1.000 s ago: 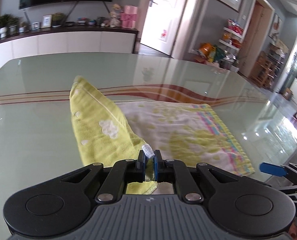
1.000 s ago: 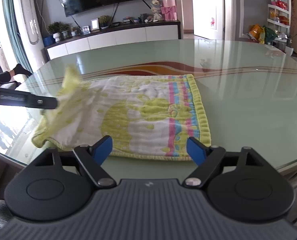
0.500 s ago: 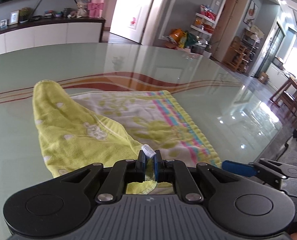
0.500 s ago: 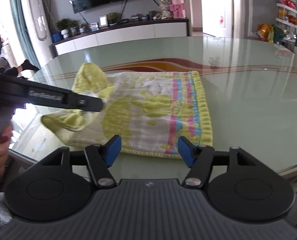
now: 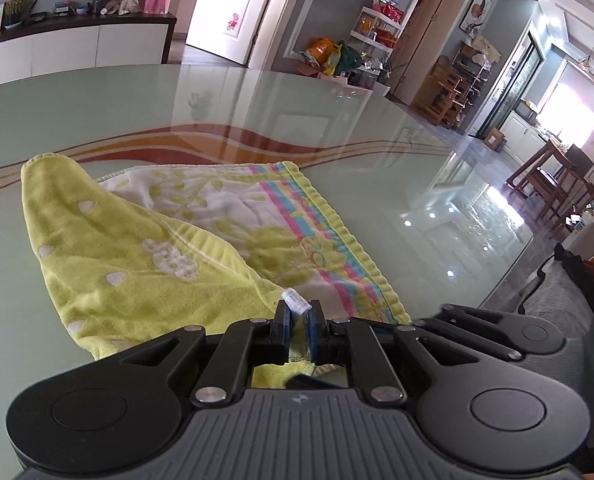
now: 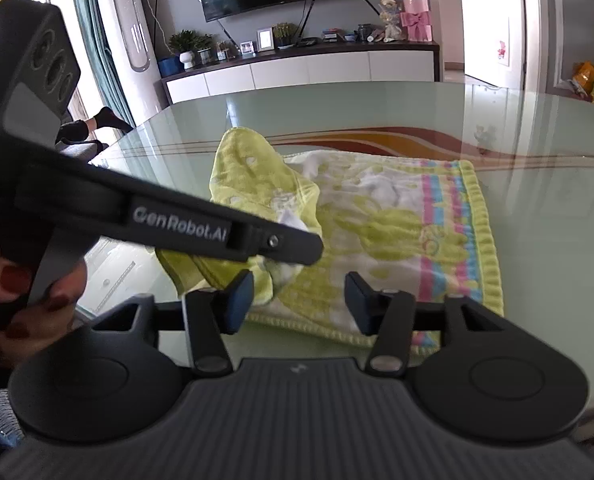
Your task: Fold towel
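A yellow and white towel [image 5: 201, 240] with pink and blue stripes lies on the glass table [image 5: 217, 120]. Its left part is lifted and drawn over the flat part, yellow underside up. My left gripper [image 5: 297, 322] is shut on the towel's near left corner, where a small white tag sticks up. In the right wrist view the left gripper [image 6: 297, 246] holds that corner above the towel [image 6: 397, 232]. My right gripper [image 6: 297, 300] is open and empty, just above the towel's near edge.
The table's near edge runs just below the towel [image 6: 297, 344]. The table's right edge [image 5: 509, 276] drops to a chair. A sideboard [image 6: 305, 68] stands beyond the far side.
My left gripper has carried the towel corner to the right over the flat part. My right gripper has moved closer to the near edge and its fingers have narrowed somewhat.
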Available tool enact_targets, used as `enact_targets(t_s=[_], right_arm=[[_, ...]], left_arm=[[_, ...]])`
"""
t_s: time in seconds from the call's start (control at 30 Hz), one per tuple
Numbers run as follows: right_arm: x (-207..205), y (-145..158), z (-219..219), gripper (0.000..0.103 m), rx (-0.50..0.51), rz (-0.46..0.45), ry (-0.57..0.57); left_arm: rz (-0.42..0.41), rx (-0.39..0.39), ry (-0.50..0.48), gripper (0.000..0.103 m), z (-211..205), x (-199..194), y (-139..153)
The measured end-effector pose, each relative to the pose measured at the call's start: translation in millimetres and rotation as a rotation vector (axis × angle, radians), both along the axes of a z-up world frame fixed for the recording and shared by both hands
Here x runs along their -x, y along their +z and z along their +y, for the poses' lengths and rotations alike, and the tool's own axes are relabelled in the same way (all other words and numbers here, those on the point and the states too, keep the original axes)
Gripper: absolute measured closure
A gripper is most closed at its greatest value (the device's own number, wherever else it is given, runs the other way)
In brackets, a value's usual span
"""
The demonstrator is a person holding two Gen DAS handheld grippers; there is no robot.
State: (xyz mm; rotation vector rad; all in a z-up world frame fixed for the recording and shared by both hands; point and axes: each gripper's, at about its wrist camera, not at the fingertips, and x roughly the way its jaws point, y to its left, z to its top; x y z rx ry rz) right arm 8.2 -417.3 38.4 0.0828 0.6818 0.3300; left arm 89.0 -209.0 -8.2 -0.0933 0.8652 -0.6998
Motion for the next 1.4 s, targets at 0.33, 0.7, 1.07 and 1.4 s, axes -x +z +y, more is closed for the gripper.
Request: enact_targets(t_s=[0.33, 0.7, 1.07, 1.4], right_arm=[[-11.0, -3.3, 3.2, 0.070, -0.001, 0.033, -0.005], [-18.5, -18.1, -2.0, 0.079, 0.025, 0.096, -0.035], [-13.6, -12.4, -16.1, 0.098, 0.022, 0.080, -0.091], [3.6, -4.5, -53.9, 0.098, 0.026, 0.055, -0.202]], left_arm=[[-0.024, 0.023, -0.011, 0.078, 10.2, -0.9, 7.3], [-0.122, -0.107, 0.162, 0.073, 60.7, -45.0, 24.5], [-0.086, -0.100, 0.154, 0.073, 82.7, -38.8, 28.3], [-0.099, -0.109, -0.071, 0.064, 48.8, 19.9, 16.1]])
